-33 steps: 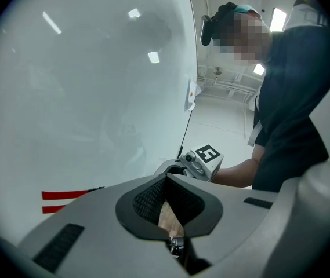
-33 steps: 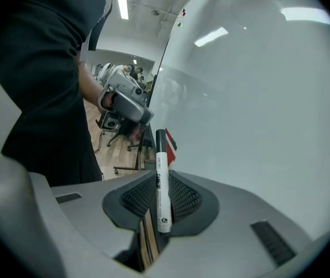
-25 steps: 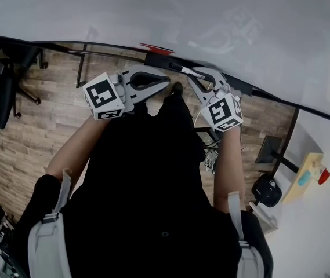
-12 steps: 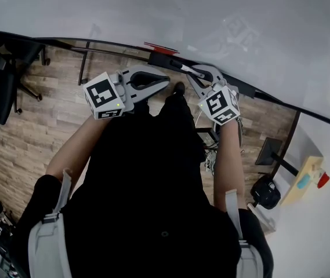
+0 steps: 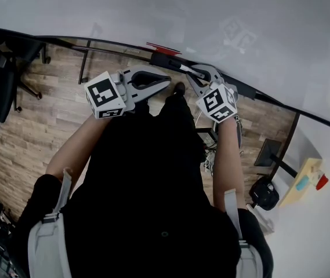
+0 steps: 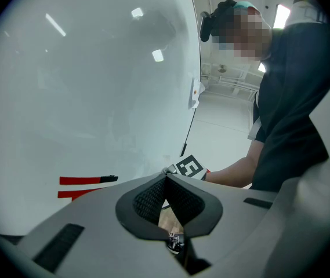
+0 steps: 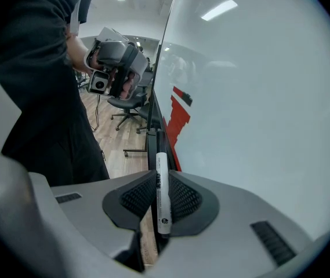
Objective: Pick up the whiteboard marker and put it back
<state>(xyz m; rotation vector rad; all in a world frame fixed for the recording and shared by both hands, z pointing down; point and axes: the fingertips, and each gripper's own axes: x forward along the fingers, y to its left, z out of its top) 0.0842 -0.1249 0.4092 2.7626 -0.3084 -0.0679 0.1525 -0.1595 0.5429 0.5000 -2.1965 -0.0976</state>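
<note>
The whiteboard marker [image 7: 162, 193], white with a dark cap, stands lengthwise between the pads of my right gripper [image 7: 161, 181], which is shut on it. In the head view the marker [image 5: 176, 66] sticks out to the left of the right gripper [image 5: 191, 75], just above the black tray [image 5: 257, 92] along the whiteboard's [image 5: 211, 16] lower edge. That tray [image 7: 152, 146] runs straight ahead of the marker tip. My left gripper [image 5: 167, 81] hangs beside it, shut with nothing between its pads [image 6: 153, 198].
Red markers [image 6: 86, 181] lie along the board's lower edge, ahead of the left gripper [image 6: 166, 178], and show as a red object [image 5: 163, 48] in the head view. Office chairs [image 5: 2, 86] stand on the wood floor at left. A black bag [image 5: 264, 193] sits at lower right.
The right gripper has shifted slightly up and left toward the tray, its marker cube turning a little. The left gripper has stayed put.
</note>
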